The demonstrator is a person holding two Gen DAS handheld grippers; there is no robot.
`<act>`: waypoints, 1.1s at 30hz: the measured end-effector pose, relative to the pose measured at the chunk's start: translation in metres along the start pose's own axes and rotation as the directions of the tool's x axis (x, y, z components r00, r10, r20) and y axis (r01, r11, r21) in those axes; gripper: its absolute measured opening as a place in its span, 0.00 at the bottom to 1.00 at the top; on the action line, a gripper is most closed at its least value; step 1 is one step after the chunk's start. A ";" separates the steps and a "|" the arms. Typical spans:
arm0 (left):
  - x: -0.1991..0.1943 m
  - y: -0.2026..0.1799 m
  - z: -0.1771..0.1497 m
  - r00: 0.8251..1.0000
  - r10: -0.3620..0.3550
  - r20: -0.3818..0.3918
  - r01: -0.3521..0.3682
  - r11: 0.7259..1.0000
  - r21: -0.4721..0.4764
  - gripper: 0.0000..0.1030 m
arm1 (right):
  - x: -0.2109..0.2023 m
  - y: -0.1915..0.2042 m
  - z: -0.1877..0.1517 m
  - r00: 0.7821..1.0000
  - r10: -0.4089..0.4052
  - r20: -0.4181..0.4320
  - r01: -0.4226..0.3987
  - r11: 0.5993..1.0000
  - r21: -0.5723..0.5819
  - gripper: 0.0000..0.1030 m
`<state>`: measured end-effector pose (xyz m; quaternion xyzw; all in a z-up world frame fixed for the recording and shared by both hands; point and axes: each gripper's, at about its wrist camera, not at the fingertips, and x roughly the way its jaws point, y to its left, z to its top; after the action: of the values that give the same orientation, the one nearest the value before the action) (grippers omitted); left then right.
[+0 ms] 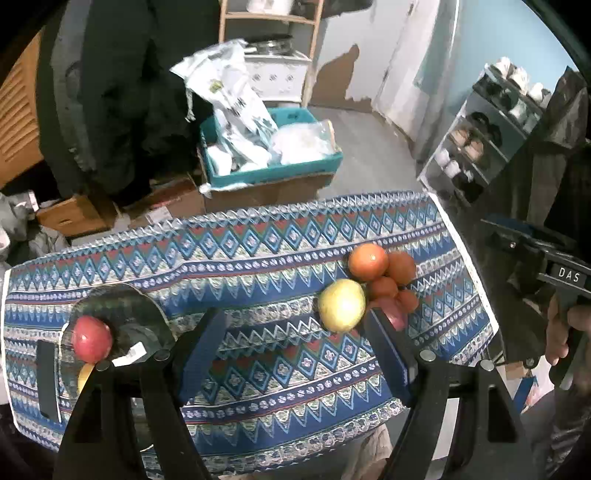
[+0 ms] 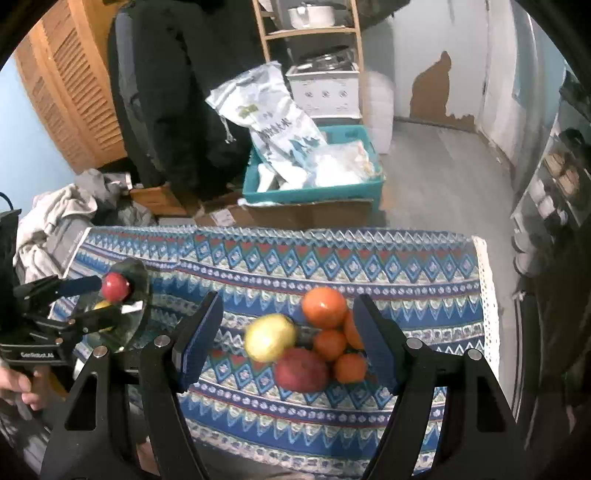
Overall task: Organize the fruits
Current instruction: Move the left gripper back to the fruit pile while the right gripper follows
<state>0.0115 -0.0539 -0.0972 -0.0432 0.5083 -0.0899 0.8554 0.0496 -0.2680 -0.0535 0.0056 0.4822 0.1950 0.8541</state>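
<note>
Patterned blue cloth (image 2: pixel 388 280) covers the table, clutter on the floor behind it.

Nearest: right gripper (image 2: pixel 286 341), fingers spread wide, nothing between the pads. It hangs above the fruit pile and tilts down toward it. Directly under its gap sit a yellow apple (image 2: pixel 269 336), a red apple (image 2: pixel 302 370) touching it, and a cluster of oranges (image 2: pixel 334 328) pressed against both. The largest orange (image 2: pixel 324 307) is on the far side of the pile. In the left wrist view the right hand (image 1: pixel 563 328) grips the tool's handle at the table's right edge.

Left gripper (image 1: pixel 295 349), also released, jaws wide apart and empty, held over the middle of the cloth. From the right wrist view it reaches in from the left over a clear glass plate (image 2: pixel 138 280). The plate holds a second red apple (image 1: pixel 91 338) and something yellow (image 1: pixel 85 374) just beside it, mostly hidden. A white label (image 1: pixel 129 354) lies against the plate. Left hand (image 2: pixel 20 384) wraps the handle low at the left.

Farther back: teal crate (image 2: pixel 314 192) stuffed with white bags, on cardboard. Behind it a wooden shelf (image 2: pixel 306 33), a louvred door (image 2: pixel 70 74), and a shoe rack (image 1: pixel 476 140) at right.
</note>
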 end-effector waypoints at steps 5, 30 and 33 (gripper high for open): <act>0.020 -0.015 0.000 1.000 0.002 -0.029 -0.001 1.000 0.025 0.77 | 0.012 -0.018 -0.011 0.999 -0.014 -0.040 0.015 1.000 0.024 0.73; 0.119 -0.012 -0.017 0.979 0.043 -0.197 -0.025 0.995 0.092 0.77 | 0.111 -0.025 -0.071 0.955 0.052 -0.291 -0.042 0.998 0.042 0.73; 0.126 -0.007 -0.021 0.977 0.047 -0.210 -0.027 0.995 0.095 0.77 | 0.124 -0.023 -0.077 0.947 0.050 -0.318 -0.040 0.999 0.035 0.73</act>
<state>0.0514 -0.0856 -0.2149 0.0153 0.5928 -0.1013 0.7988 0.0504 -0.2611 -0.2008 -0.0028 0.6161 0.2059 0.7603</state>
